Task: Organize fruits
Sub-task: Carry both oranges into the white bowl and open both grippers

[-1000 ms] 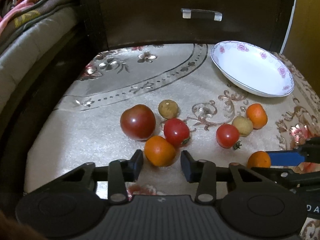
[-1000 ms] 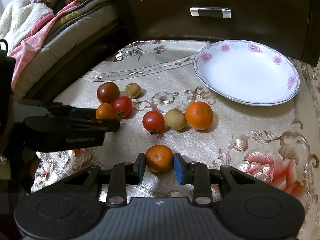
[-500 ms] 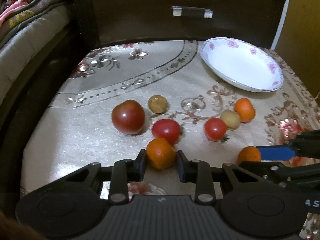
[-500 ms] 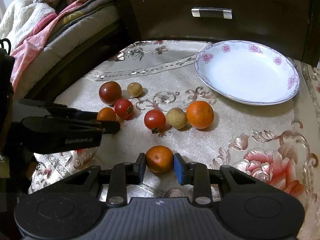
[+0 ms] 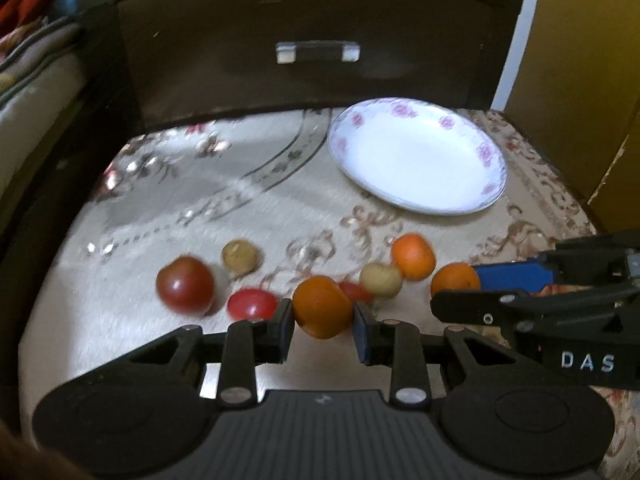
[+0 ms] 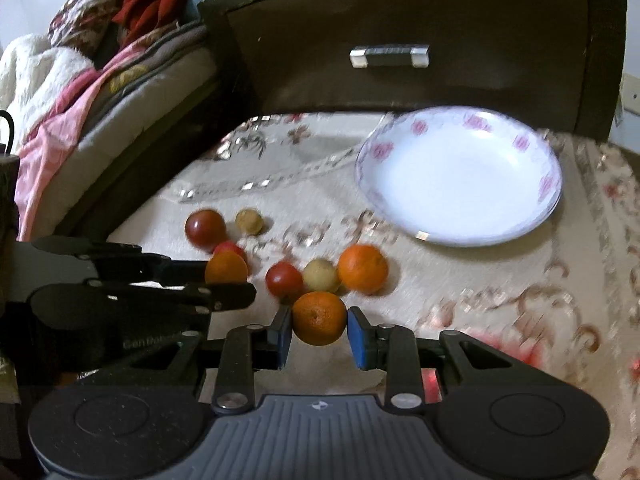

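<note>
Left wrist view: the left gripper is clamping a small orange between its blue-padded jaws, the pads pressing its left and right flanks. The fruit is nearly spherical, so no long axis is showing. The right gripper is entering from the right edge, its jaws closing on a second orange; only this view is showing the "DAS" lettering on its housing and the yellow-brown panel at right.

Right wrist view: the right gripper is gripping that second orange, whose dimpled rind and dark navel spot are facing the camera. The left gripper is reaching in from the left with its orange between its fingers. Only this view is showing the bedding, pink and white and fluffy, piled at upper left.

Both views are showing the tabletop under a pale embroidered cloth with floral scrolls. Loose fruit is lying on it: a large dark-red tomato, two smaller glossy red tomatoes, two dull tan round fruits and a third orange. A shallow white plate with pink flowers on its rim is sitting beyond the fruit, in front of a dark wooden drawer with a metal handle. Motion blur is softening details.
</note>
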Demonstrator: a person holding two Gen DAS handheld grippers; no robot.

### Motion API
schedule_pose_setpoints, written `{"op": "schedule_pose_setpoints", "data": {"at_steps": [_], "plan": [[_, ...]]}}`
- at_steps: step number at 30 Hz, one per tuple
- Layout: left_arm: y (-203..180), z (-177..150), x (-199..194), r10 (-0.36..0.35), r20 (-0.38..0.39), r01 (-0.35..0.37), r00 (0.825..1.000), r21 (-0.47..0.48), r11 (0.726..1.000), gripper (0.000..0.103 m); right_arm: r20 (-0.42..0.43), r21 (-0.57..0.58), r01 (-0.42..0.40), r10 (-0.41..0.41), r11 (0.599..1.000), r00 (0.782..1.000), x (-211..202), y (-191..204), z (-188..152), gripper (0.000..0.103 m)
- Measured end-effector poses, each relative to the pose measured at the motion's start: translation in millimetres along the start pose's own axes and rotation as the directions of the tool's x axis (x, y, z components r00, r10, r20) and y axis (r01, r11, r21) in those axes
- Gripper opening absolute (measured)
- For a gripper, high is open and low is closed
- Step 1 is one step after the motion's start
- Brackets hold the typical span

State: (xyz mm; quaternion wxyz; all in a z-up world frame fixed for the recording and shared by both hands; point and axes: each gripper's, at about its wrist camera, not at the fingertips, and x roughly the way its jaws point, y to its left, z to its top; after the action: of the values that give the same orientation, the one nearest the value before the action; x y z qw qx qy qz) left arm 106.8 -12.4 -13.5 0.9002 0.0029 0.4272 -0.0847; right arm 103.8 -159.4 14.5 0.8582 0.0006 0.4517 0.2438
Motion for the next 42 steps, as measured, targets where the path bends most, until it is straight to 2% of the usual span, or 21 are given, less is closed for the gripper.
{"op": "schedule_pose_setpoints", "data": {"at_steps": [11, 19, 34, 42], "plan": [[-27.7, 43.4, 23.3, -0.036, 0.026, 0.035, 0.999, 0.06, 0.998, 0.038, 0.051, 0.053, 0.032, -0.035, 0.998, 0.998, -3.6, -36.9, 21.9, 0.024], [-44.6, 70.1, 50.4, -0.033, 0.024, 0.031, 0.999, 0.103, 0.994, 0.038, 0.082, 0.092, 0.068, -0.075, 0.993, 0.994, 3.1, -67.3, 37.6, 0.024], [-54.3, 83.2, 68.0, 0.001, 0.021, -0.004, 1.0, 0.151, 0.989, 0.038, 0.078, 0.135, 0.084, -0.095, 0.987, 0.992, 19.2, -90.1, 41.6, 0.029], [-52.5, 83.2, 62.0, 0.007, 0.027, -0.011, 1.0, 0.148, 0.989, 0.039, 0.094, 0.141, 0.097, -0.111, 0.985, 0.989, 15.2, -90.4, 41.0, 0.037]]}}
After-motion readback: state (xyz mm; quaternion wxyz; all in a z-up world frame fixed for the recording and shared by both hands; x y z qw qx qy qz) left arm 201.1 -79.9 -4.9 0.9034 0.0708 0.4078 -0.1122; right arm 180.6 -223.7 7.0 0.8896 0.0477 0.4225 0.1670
